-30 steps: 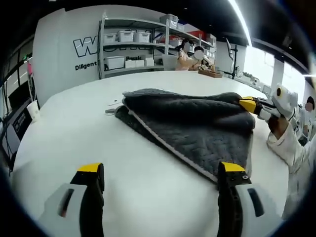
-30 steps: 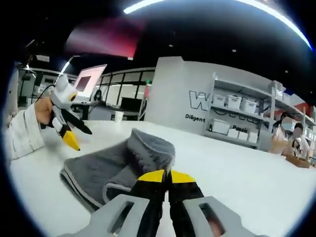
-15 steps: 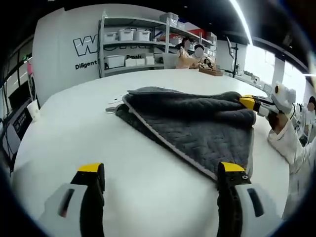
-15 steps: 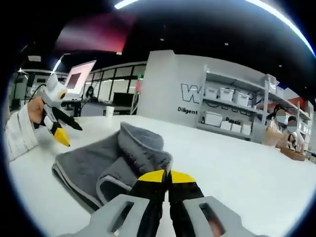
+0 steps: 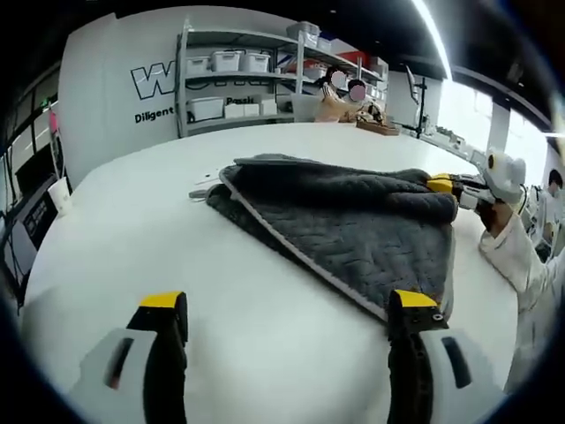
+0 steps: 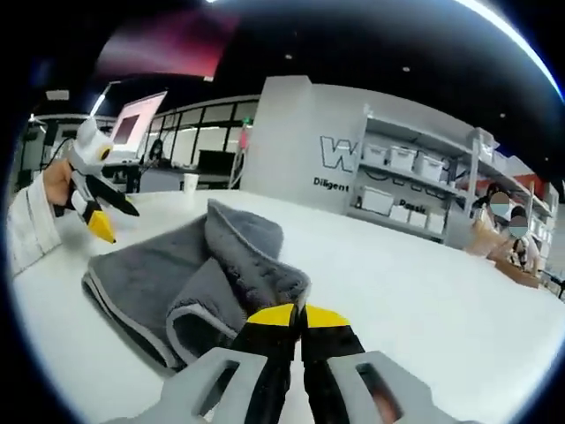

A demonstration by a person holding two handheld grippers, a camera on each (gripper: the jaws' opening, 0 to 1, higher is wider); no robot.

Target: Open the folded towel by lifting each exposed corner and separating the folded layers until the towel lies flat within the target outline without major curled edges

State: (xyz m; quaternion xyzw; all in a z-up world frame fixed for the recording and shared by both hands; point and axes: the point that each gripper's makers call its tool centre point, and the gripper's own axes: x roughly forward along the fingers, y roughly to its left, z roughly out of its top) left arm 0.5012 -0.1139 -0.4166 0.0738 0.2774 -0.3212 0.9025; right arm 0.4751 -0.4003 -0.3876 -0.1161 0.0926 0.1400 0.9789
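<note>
- The towel (image 5: 353, 230) is lying on the white worktop (image 5: 132, 230), dark grey and quilted with a pale edge binding, and it is not yet flat: a folded layer is rolling up in a hump along its far right side.
- The right gripper (image 6: 290, 315) is clamping that layer, its yellow-tipped jaws meeting with grey cloth drawn in between them. Judged from the pinch at the fold's edge, the grip is serving to peel the upper layer off the one beneath.
- The left gripper (image 5: 287, 305) is hovering at the near side of the towel with its jaws standing wide apart and nothing between them; its right jaw is reaching just to the towel's near corner. It appears to be waiting, ready either to pin the lower layer or to take a corner.
- The left gripper view is showing the towel's whole spread, its binding running diagonally, and the right gripper at the far right edge, held by a white-sleeved hand.
- The right gripper view is showing what the other cannot: the stacked layers in section, the curled fold rising behind the jaws, and the left gripper (image 6: 95, 223) held above the worktop.
- No target outline is discernible on the worktop in either view.
</note>
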